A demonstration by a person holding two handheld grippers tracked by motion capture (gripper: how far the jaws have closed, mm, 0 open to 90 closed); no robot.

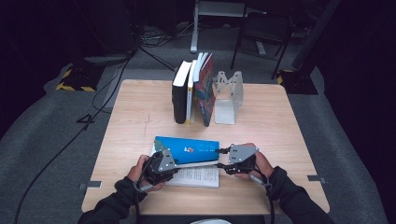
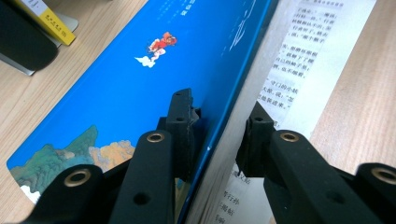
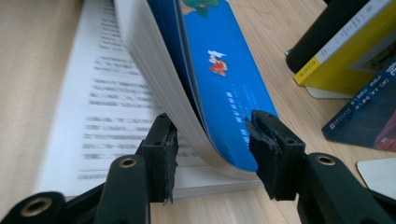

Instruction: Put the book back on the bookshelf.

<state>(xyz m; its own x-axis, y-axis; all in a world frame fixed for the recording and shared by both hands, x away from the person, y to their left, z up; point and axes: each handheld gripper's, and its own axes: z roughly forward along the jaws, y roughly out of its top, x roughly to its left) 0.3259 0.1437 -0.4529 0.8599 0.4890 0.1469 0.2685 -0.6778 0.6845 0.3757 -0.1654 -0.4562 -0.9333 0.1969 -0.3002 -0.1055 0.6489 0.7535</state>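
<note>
A book with a blue illustrated cover (image 1: 187, 148) lies open near the front of the wooden table (image 1: 280, 130), with a printed page (image 1: 196, 176) flat beneath its raised part. My left gripper (image 1: 175, 165) is at the book's left end. In the left gripper view it (image 2: 219, 116) is shut on the lifted cover (image 2: 140, 70) and the block of pages, one pad on each side. My right gripper (image 1: 222, 158) is at the book's right end. In the right gripper view its jaws (image 3: 210, 130) stand apart around the curved cover and pages (image 3: 224, 93) without pressing them.
A row of upright books (image 1: 191, 88) leans against a clear metal bookend (image 1: 229, 93) at the back middle of the table. Cables trail over the grey floor at the left, and a chair (image 1: 261, 28) stands beyond the table.
</note>
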